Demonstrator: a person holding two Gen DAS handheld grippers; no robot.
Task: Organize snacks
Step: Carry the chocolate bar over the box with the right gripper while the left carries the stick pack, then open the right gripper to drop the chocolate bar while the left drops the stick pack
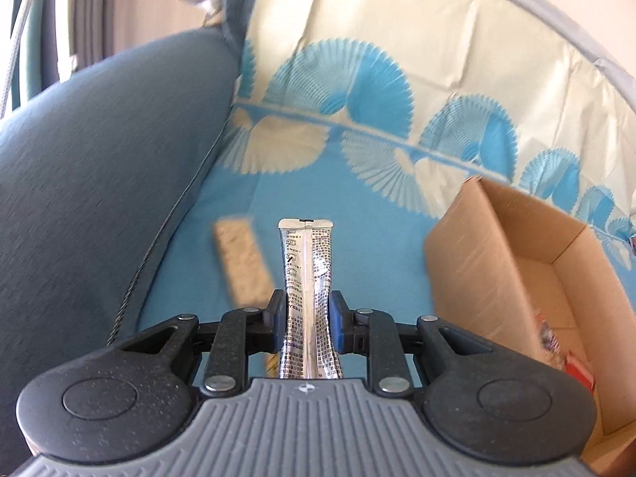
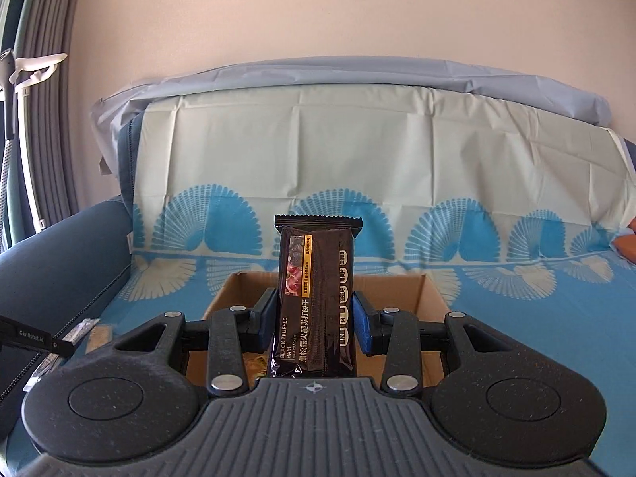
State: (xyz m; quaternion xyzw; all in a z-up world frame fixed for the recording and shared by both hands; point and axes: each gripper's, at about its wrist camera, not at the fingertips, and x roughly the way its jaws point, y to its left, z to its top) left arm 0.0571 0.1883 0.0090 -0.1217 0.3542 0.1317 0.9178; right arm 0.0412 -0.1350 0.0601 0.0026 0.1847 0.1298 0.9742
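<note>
My left gripper (image 1: 307,320) is shut on a silver foil stick packet (image 1: 306,262) that stands up between the pads, above the blue patterned sofa cover. A tan snack bar (image 1: 240,260) lies on the cover just left of it. The open cardboard box (image 1: 469,254) sits to the right, with a red wrapper (image 1: 576,369) inside. My right gripper (image 2: 314,318) is shut on a dark black-truffle-ham cracker packet (image 2: 314,302), held upright in front of and above the same cardboard box (image 2: 427,298). The left gripper's tip and silver packet (image 2: 81,330) show at the far left.
A dark blue sofa armrest (image 1: 99,198) rises on the left. The cream and blue cover (image 2: 357,159) drapes the sofa back. Curtains and a white stand (image 2: 31,75) are at the far left by the wall. An orange object (image 2: 626,248) peeks in at the right edge.
</note>
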